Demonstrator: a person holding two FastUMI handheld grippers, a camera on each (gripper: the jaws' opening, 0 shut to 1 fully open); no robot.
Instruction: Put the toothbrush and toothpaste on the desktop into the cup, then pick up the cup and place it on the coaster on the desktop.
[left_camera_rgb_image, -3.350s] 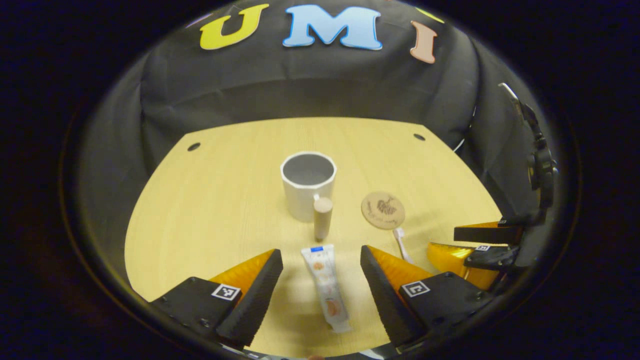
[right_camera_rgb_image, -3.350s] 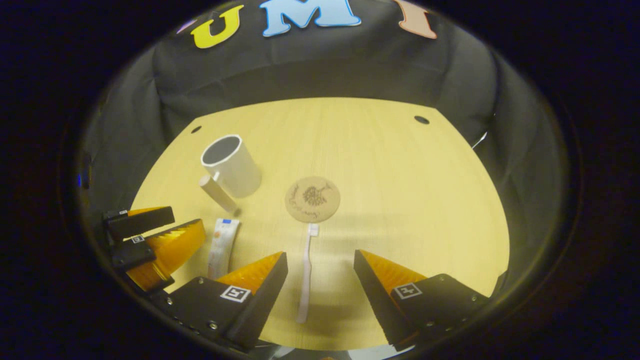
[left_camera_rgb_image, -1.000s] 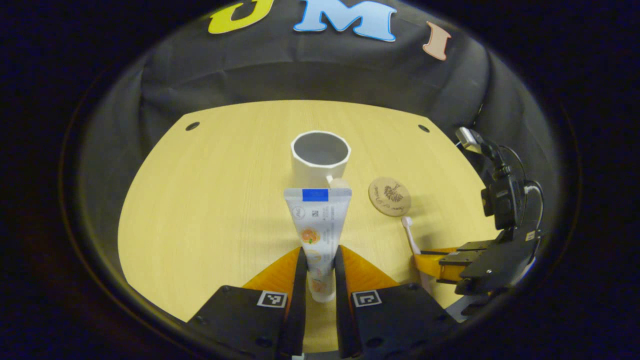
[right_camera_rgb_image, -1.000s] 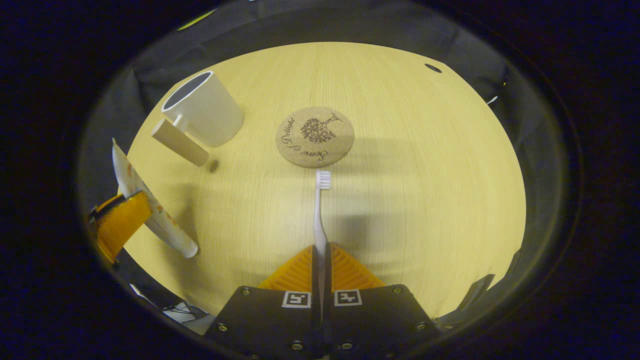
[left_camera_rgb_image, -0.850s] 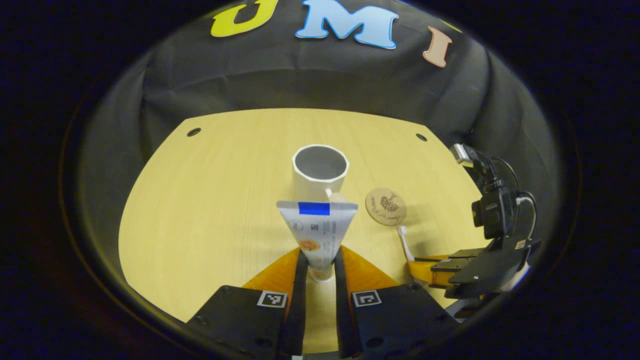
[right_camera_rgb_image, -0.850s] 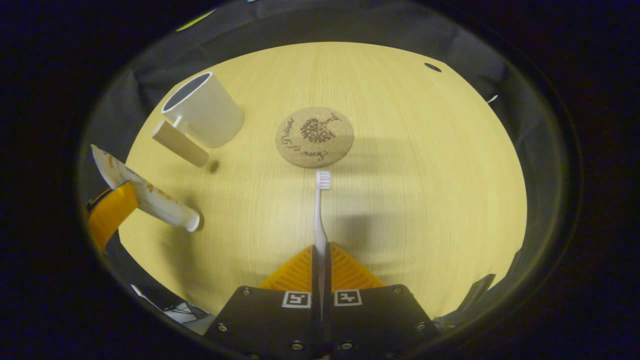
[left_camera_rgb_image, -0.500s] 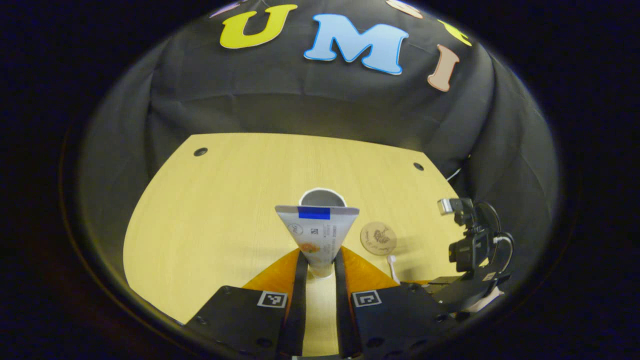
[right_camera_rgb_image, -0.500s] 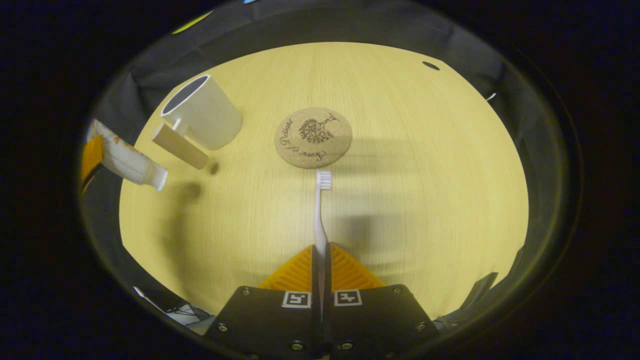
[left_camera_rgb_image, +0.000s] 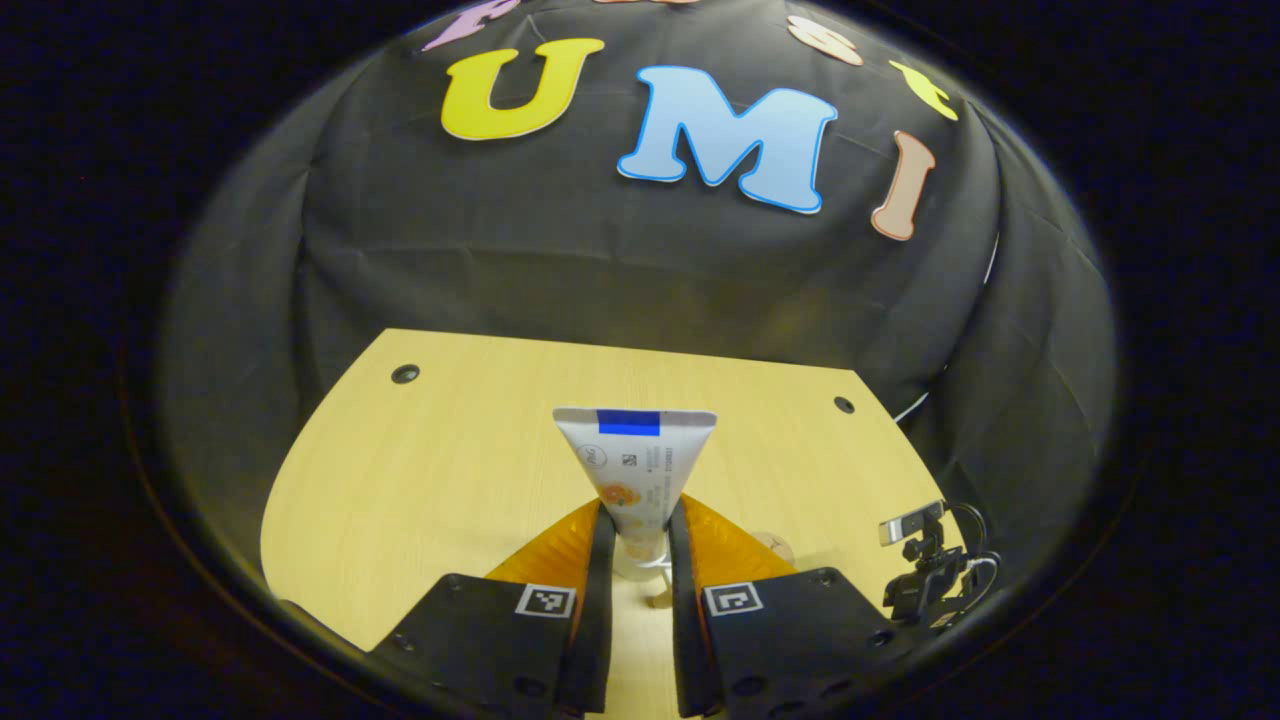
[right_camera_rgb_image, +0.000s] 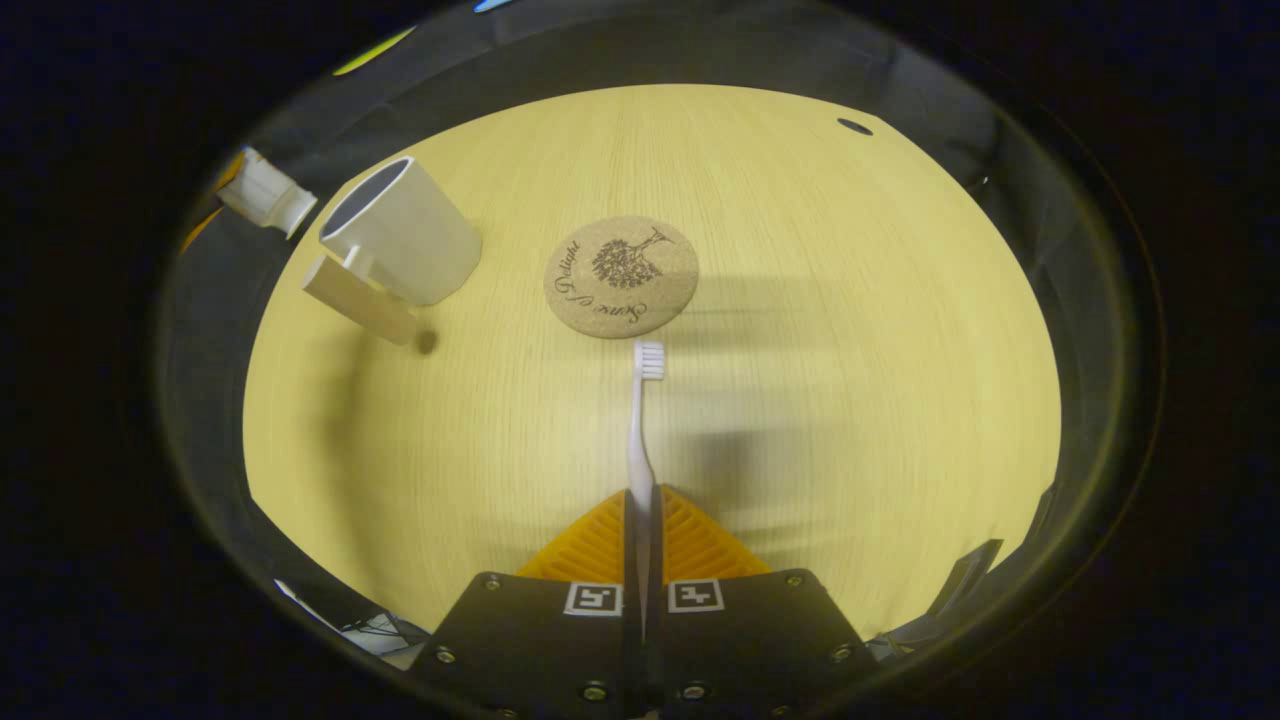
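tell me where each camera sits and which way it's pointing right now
Left gripper view: rides on the left gripper, facing level toward the booth wall across the table; its own two fingers clamp the toothpaste, cap end down.
Right gripper view: rides on the right gripper, looking steeply down at the table, coaster and cup; its own fingers grip the toothbrush.
Shared: the table and the toothpaste, whose cap end appears beside the cup in the right gripper view.

Cork coaster (right_camera_rgb_image: 620, 277); matt wood-grain desktop (right_camera_rgb_image: 850, 350).
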